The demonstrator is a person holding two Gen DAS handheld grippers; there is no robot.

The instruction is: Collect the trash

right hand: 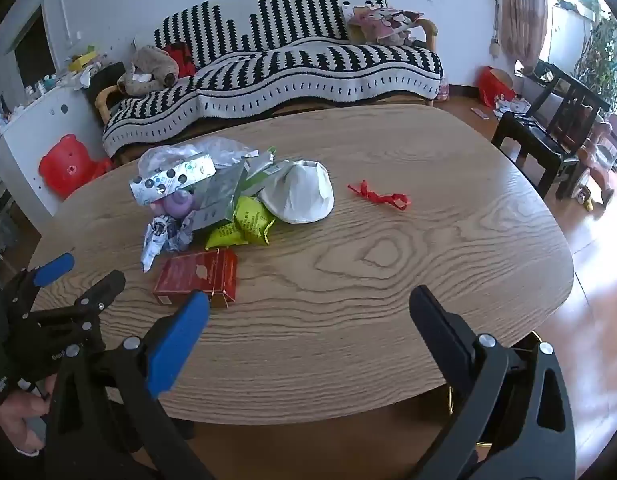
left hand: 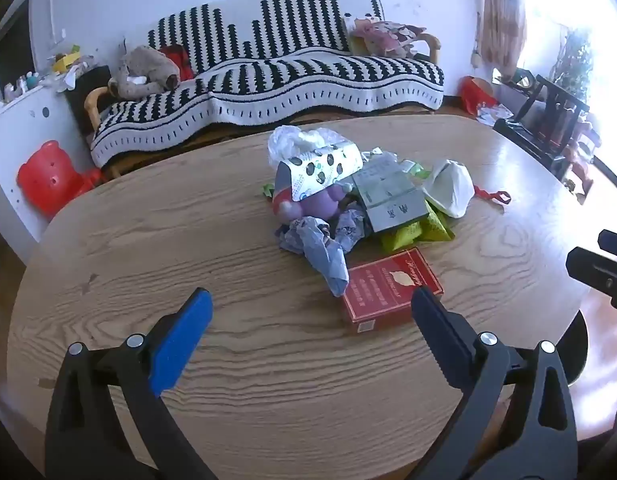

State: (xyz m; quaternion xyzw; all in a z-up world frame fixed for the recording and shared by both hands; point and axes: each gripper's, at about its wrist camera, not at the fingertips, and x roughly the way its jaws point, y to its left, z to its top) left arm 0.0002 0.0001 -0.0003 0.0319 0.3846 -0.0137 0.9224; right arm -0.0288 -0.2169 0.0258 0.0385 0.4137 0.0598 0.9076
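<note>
Nothing collected yet: heap of wrappers, cartons and red flat box (left hand: 392, 285) sits mid oval wooden table (left hand: 228, 360); red ribbon scrap (right hand: 382, 197) apart. Left gripper (left hand: 312, 312) and right gripper (right hand: 308, 316) gape wide, empty, near front edge.

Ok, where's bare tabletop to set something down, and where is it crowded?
Bare wood on the table right of the red box, from the near edge to the red ribbon scrap, and beyond it to the far edge. Also bare left of the pile. Crowded: the trash pile behind the red box, white bag included.
</note>
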